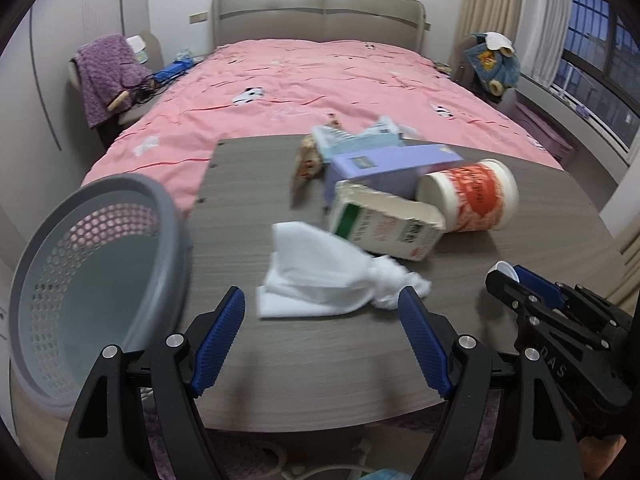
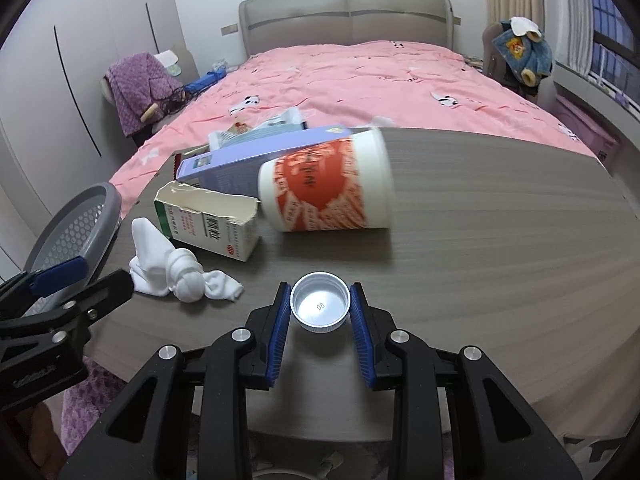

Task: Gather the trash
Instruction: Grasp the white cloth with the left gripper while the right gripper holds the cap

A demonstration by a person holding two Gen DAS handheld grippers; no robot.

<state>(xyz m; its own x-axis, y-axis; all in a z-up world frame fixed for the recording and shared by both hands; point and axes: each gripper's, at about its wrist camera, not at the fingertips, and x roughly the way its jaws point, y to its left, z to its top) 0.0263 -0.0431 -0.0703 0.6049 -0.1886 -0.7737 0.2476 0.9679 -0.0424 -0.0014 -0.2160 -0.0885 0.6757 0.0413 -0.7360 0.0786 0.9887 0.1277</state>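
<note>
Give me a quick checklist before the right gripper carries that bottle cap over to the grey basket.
1. Right gripper pads clamp the bottle cap on both sides: ok.
2. Cap lifted clear of the table: cannot tell.
3. Grey basket at the table's left edge, mouth tilted toward the grippers: ok.
4. Basket has room: ok, nothing visible inside.
5. Path to the basket: not ok, the open left gripper and the white tissue lie between.
6. Red-and-white cup on its side, could roll if bumped: not ok.
</note>
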